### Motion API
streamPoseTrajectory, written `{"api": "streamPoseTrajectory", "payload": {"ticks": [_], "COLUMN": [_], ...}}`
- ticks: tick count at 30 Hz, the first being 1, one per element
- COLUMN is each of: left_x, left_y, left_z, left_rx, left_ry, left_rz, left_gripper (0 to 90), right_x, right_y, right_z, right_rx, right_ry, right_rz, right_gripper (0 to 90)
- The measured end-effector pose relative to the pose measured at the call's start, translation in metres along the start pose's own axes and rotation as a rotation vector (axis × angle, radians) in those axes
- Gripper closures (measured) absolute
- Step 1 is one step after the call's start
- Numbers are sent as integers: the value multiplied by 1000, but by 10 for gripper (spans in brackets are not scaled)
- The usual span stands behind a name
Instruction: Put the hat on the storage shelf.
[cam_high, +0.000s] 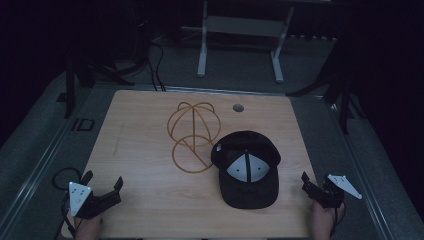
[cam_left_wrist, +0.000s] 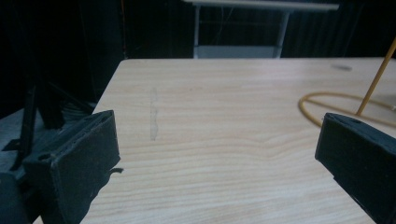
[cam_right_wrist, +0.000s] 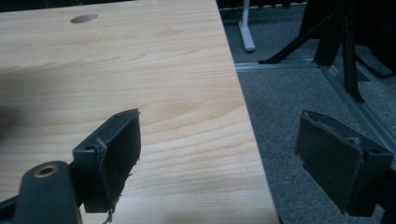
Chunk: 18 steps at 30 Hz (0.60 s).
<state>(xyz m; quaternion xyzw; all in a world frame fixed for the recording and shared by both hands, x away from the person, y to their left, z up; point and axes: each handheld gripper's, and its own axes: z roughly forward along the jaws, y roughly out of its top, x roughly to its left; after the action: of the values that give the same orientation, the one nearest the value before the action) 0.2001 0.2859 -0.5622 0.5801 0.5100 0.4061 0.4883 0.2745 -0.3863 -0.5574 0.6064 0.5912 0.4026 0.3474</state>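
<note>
A: Two grippers, left gripper (cam_high: 104, 187) and right gripper (cam_high: 315, 186), jaws wide apart, holding nothing, at the tabletop's (cam_high: 145, 125) near corners.

B: Left to right: stiff, light wire hat stand (cam_high: 193, 136) mid-table, then soft black cap (cam_high: 246, 169) toward the right edge. Pinch its firmer brim.

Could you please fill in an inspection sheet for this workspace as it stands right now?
Surface: light wooden table, with a round hole near its far edge and a faint smudge on the left part.
Job's things: black cap lying crown down, its pale lining up; golden wire stand upright just left of it, apart from both grippers.
Clutter: nothing seen.
Grippers: left gripper at the near left corner, jaws open and empty; right gripper at the near right edge, jaws open and empty.
Cables: a black cable loops off the left gripper; more cables on the floor beyond.
Surroundings: dark room, grey carpet, white desk frame behind, black stands at the sides.
</note>
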Motion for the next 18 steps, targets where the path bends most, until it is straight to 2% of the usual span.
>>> {"api": "streamPoseTrajectory", "payload": {"ticks": [2,5,8,10,13,15,18], "left_x": [-1,-1,-2,-4,-7,-8,-8], "left_y": [0,1,2,2,3,3,4], "left_z": [0,0,-1,-2,-3,-3,-4], "left_rx": [3,8,12,16,4,3,-7], "left_ry": [3,-8,-6,-3,-13,-14,-49], "left_rz": [7,-8,0,4,-3,-14,-35], "left_gripper": [2,2,2,2,2,2,2], "right_x": [2,2,3,4,6,8,14], "right_y": [0,0,1,2,9,20,40], "right_z": [0,0,1,1,-4,-10,-22], "right_rx": [6,7,5,10,7,-8,-39], "right_ry": [0,-4,-19,-12,32,86,163], "right_rz": [-12,-11,-27,-37,-31,-19,-12], "right_gripper": [145,144,143,140,132,124,119]}}
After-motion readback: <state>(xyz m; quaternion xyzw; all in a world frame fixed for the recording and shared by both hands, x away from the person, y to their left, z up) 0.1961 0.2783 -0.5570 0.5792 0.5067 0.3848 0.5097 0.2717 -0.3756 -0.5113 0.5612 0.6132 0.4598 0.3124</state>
